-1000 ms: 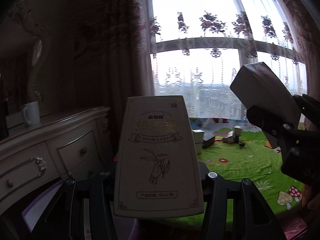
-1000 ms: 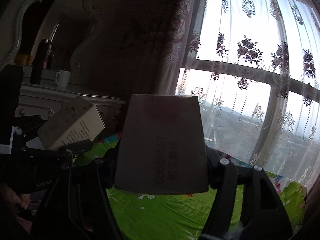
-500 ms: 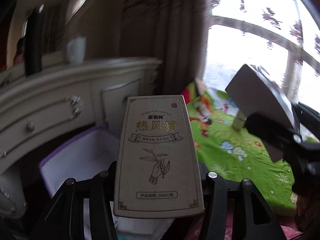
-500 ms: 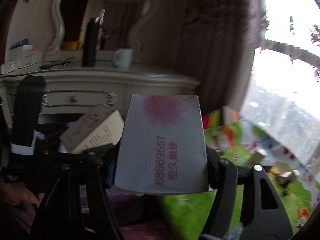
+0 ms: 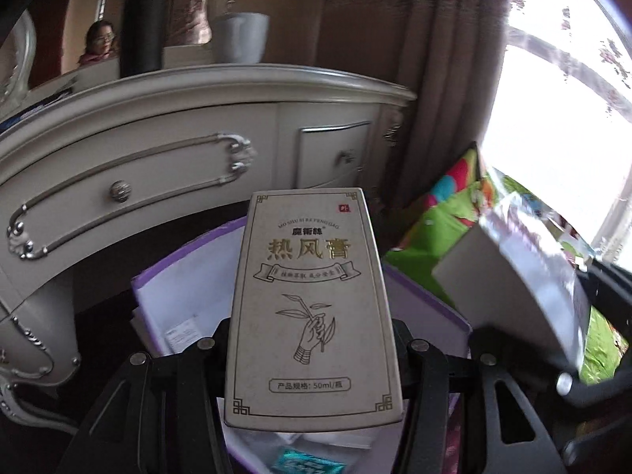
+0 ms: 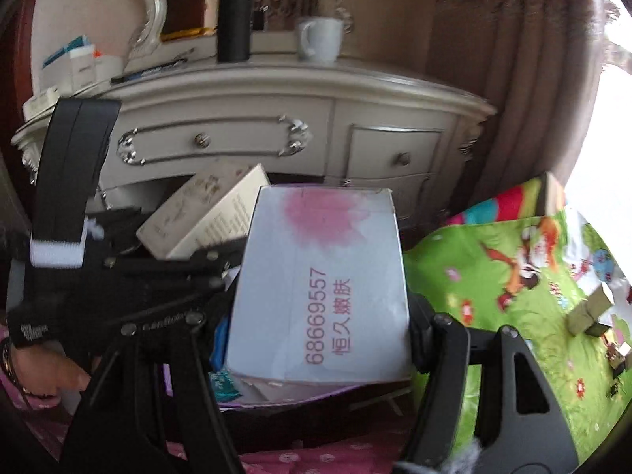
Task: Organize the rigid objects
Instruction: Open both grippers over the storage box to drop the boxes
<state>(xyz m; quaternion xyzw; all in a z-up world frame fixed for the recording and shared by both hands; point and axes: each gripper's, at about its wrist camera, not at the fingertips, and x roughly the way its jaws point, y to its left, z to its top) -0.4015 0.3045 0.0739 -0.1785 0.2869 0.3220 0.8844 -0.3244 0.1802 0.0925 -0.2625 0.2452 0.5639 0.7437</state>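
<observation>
The left gripper (image 5: pixel 314 359) is clamped on a beige box (image 5: pixel 314 300), its long axis along the fingers, with the purple bin (image 5: pixel 189 276) open just below and ahead. The right gripper (image 6: pixel 320 339) clamps a white box (image 6: pixel 320 296) beside it, over the bin's near edge.

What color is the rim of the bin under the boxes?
Purple rim with a white inside, clearest in the left wrist view.

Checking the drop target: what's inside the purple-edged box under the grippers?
Inside the purple-edged box: white inner walls, a white paper slip and a teal packet. The beige carton held by the left gripper covers the middle of the box.
</observation>
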